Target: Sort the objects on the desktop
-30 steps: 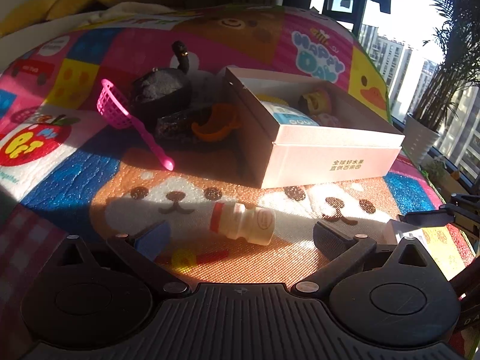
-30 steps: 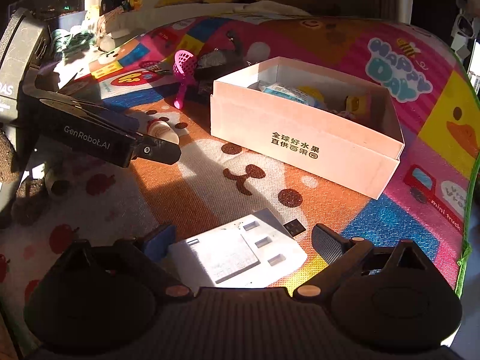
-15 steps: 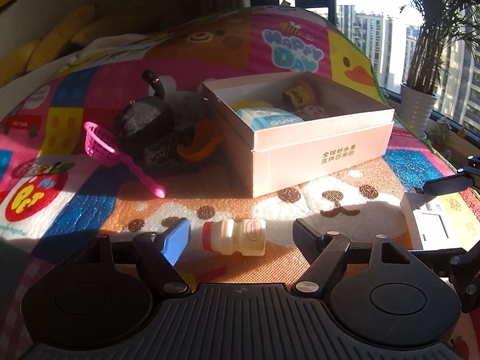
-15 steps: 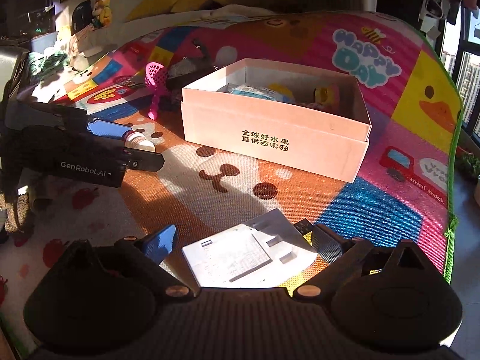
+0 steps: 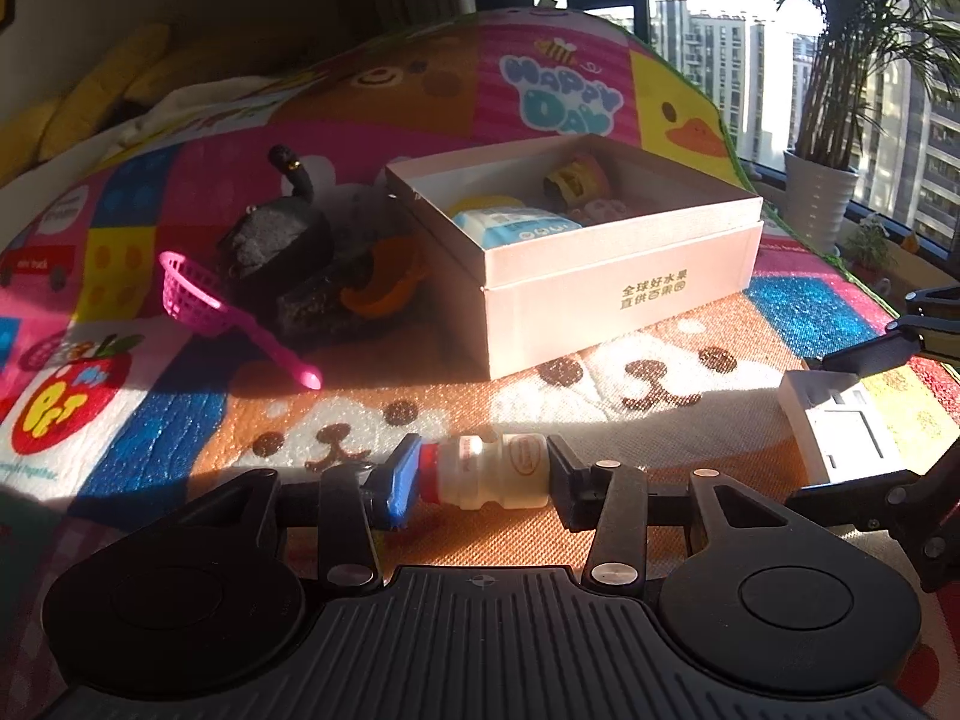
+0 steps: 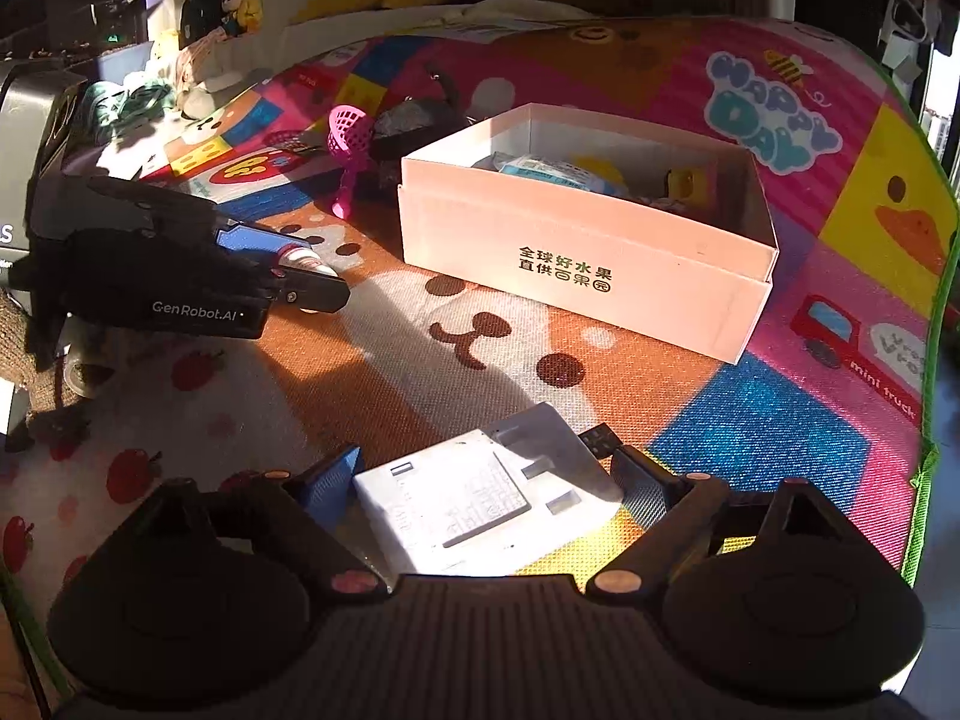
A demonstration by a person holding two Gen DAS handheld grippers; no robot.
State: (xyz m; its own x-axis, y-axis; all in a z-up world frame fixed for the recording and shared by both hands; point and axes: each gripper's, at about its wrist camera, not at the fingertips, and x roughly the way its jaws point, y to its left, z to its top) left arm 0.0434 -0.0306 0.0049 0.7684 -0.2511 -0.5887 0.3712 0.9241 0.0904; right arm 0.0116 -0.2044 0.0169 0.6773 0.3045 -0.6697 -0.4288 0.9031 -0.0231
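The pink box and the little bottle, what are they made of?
The pink box looks like cardboard: matte pale walls, sharp folded corners, thin straight edges and printed characters on the front. The little bottle looks like plastic: smooth, slightly glossy cream body catching the sun, with a red top that may be foil, though that is hard to tell.

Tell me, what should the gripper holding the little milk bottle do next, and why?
Probably lift it. The left gripper has just been closing, and its pads now press both ends of the little bottle, which lies sideways on the mat. The open pink box beyond already holds sorted things, so lifting clear comes first.
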